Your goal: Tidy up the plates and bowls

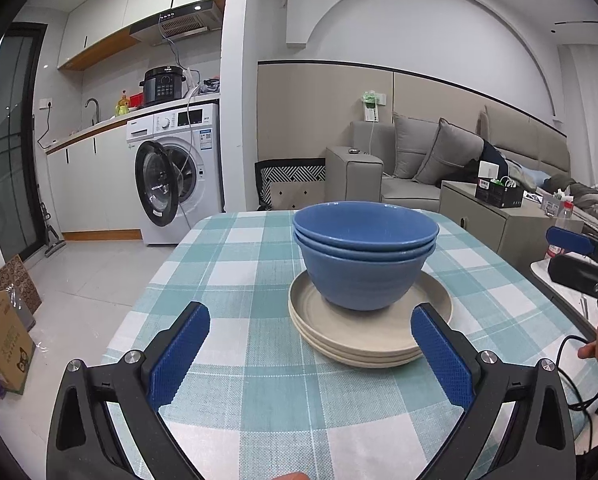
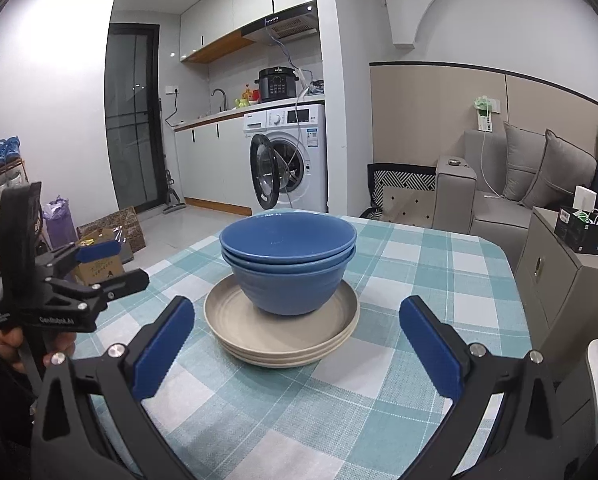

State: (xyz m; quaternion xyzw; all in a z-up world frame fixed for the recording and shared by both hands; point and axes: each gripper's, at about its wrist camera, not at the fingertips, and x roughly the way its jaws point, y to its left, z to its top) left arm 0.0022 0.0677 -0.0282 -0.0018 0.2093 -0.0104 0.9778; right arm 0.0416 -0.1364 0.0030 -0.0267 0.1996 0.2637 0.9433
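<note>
Blue bowls (image 1: 365,256) sit nested inside one another on a stack of beige plates (image 1: 351,340) in the middle of a table with a teal checked cloth (image 1: 235,280). The same bowls (image 2: 289,264) and plates (image 2: 283,336) show in the right wrist view. My left gripper (image 1: 311,320) is open and empty, just short of the plates. My right gripper (image 2: 297,312) is open and empty, also just short of the plates. The right gripper also shows at the right edge of the left wrist view (image 1: 579,256), and the left gripper at the left edge of the right wrist view (image 2: 111,264).
A washing machine (image 1: 179,172) with its door open stands beyond the table's far left. A grey sofa (image 1: 439,160) and a side cabinet (image 1: 499,216) are at the far right. Cardboard boxes (image 1: 3,328) lie on the floor at left. The checked tablecloth (image 2: 399,280) surrounds the stack.
</note>
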